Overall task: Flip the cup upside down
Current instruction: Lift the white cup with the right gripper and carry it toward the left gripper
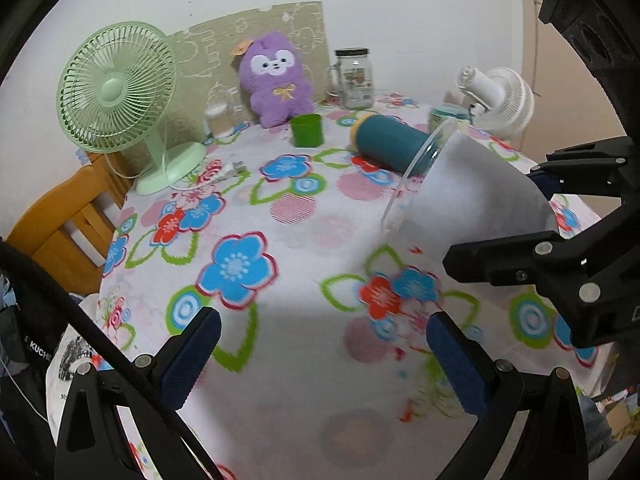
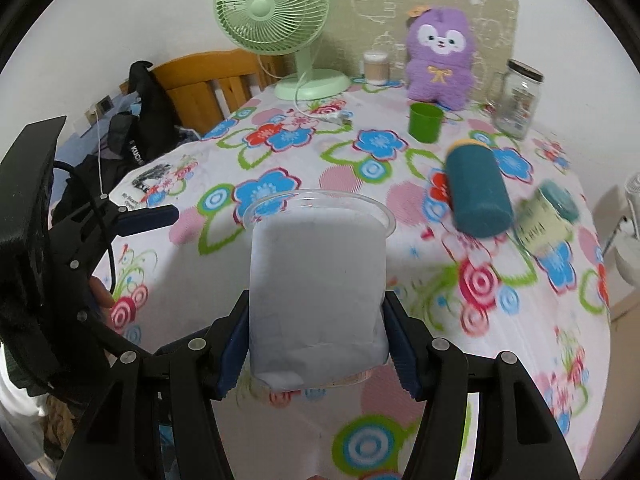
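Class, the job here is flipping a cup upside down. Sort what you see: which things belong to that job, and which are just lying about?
Belongs to the job:
clear plastic cup
right gripper, shut on it
left gripper, open

Just lying about:
green fan
purple plush toy
green cup
teal bottle
glass jar

Teal bottle (image 2: 478,194) beyond bare cloth (image 2: 224,296)

Table under a flowered cloth, crowded along its far edge

The tablecloth (image 2: 280,292) carries a green fan (image 2: 276,12), a purple plush toy (image 2: 440,56), a green cup (image 2: 425,122), a lidded glass jar (image 2: 518,98), a small clear container (image 2: 376,66), and a teal bottle (image 2: 478,192) lying on its side; a white fan (image 1: 500,100) stands at the far right corner.
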A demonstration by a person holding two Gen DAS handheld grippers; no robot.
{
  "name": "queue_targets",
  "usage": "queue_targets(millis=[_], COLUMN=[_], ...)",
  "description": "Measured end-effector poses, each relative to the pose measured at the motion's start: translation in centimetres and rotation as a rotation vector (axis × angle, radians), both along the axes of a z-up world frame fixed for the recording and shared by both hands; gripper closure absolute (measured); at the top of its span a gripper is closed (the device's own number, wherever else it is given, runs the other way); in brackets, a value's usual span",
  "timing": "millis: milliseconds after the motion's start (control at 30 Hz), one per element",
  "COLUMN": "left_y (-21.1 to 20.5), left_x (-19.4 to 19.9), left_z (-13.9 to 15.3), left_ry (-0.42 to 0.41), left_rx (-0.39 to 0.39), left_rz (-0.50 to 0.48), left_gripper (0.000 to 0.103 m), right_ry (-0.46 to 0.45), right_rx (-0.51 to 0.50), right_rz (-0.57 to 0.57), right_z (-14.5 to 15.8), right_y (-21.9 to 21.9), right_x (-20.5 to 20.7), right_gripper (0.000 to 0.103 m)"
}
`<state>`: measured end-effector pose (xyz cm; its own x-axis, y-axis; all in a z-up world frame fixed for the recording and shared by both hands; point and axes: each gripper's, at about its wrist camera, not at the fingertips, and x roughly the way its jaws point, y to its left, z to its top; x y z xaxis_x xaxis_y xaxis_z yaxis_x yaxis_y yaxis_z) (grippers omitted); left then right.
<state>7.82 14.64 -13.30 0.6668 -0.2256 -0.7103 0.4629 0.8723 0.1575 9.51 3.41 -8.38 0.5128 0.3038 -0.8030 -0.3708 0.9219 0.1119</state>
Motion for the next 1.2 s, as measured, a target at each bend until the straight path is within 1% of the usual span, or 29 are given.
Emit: queue_targets(millis=[200,300,433,633,800,867,900,1033,1100,1200], left_y=[-1.0,-1.5,-1.6,-1.4,-1.6,-1.6,-1.7,-1.5,-1.4,-1.1], left_x=[-2.6,-3.5,-4.2,-4.3,-4.3,-4.2,-4.1,-3.9,-3.8,-3.6], left_z=[-1.2,-2.1,-3.1,-4.4,-5.2,-5.4,-5.4,-5.4,-5.3,-5.0], left_ry=[0.026,0.052,0.081,0.123,0.157,0.166,0.169,0.175,0.190,0.220], left_rx=[-0.002,-0.006,-0.030,-0.060,-0.072,-0.076,-0.076,-0.091,-0.108,-0.154], left_rz=[-0.019,-0.023,-0.019,0.004,0.010,0.010,0.012,0.022,0.022,0.026], left_gripper=[0.000,0.000,0.000,0.000,0.000,0.000,0.000,0.000,0.000,0.000], right_ry=[0.040,0.070,0.078,0.103,0.106,0.123,0.133,0.148,0.151,0.156], right_rx=[-0.011,-0.016,-0.040,-0.063,-0.080,-0.073,-0.071,-0.067,-0.055,-0.014], right_rz=[-0.034,-0.047,-0.057,-0.066,-0.080,-0.080,-0.080,-0.084,-0.075,-0.053], right_z=[-1.4,-2.3,-2.9,-3.7,-4.3,-4.5,-4.6,-4.6,-4.3,-3.6], right_y=[-1.3,-1.7,-1.9,-1.8,-2.0,-2.0,-2.0,-2.2,-2.4,-2.7], right_x=[-2.9,-3.8,-4.6,-4.7,-4.6,-4.5,-4.4,-4.4,-4.5,-4.9], right_gripper=[0.039,0.039,0.039,0.039,0.037,0.036,0.033,0.029,0.028,0.028])
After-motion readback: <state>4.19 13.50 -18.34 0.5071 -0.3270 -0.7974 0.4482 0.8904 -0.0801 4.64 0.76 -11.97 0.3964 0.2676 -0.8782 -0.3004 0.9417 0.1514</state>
